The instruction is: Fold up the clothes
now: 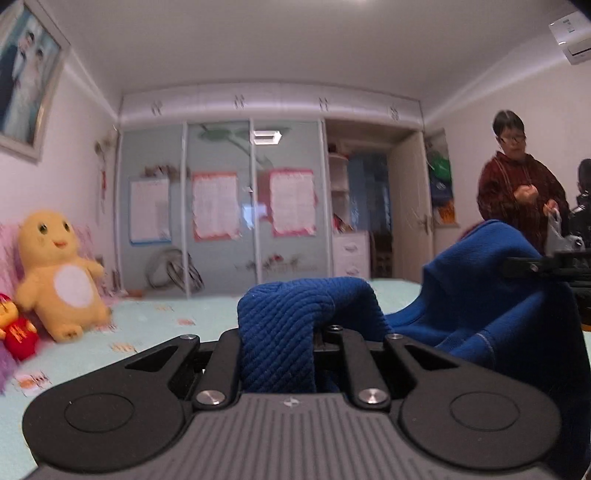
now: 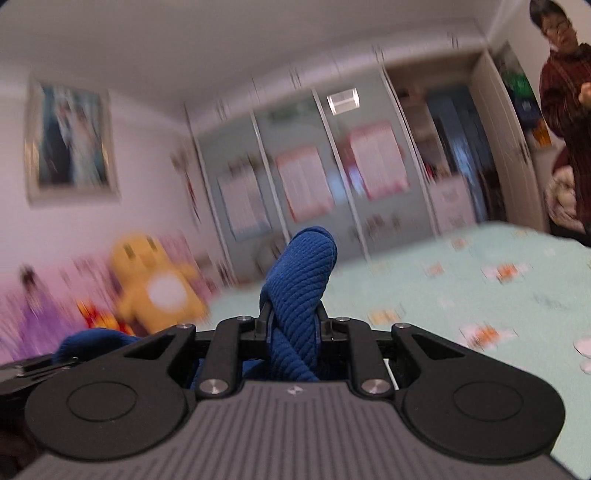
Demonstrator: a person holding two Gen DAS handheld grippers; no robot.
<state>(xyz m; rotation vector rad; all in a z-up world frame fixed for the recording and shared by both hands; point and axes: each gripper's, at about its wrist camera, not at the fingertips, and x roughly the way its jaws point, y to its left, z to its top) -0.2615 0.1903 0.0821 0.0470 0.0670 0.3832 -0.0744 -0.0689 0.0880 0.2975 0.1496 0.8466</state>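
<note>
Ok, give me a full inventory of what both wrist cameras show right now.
blue garment: one, blue ribbed knit, pinched at two spots and hanging between the grippers.
bed sheet: one, pale green with orange print, below.
yellow plush toy: one, yellow with a white belly, at the left.
red plush toy: one, red, beside the yellow one.
framed photo: one, left wall.
wardrobe: one, glass sliding doors, far wall.
air conditioner: one, white, upper right.
bystander: one, dark red top, at the right.
left gripper: black, jaws closed on the garment.
right gripper: black, jaws closed on the garment.
</note>
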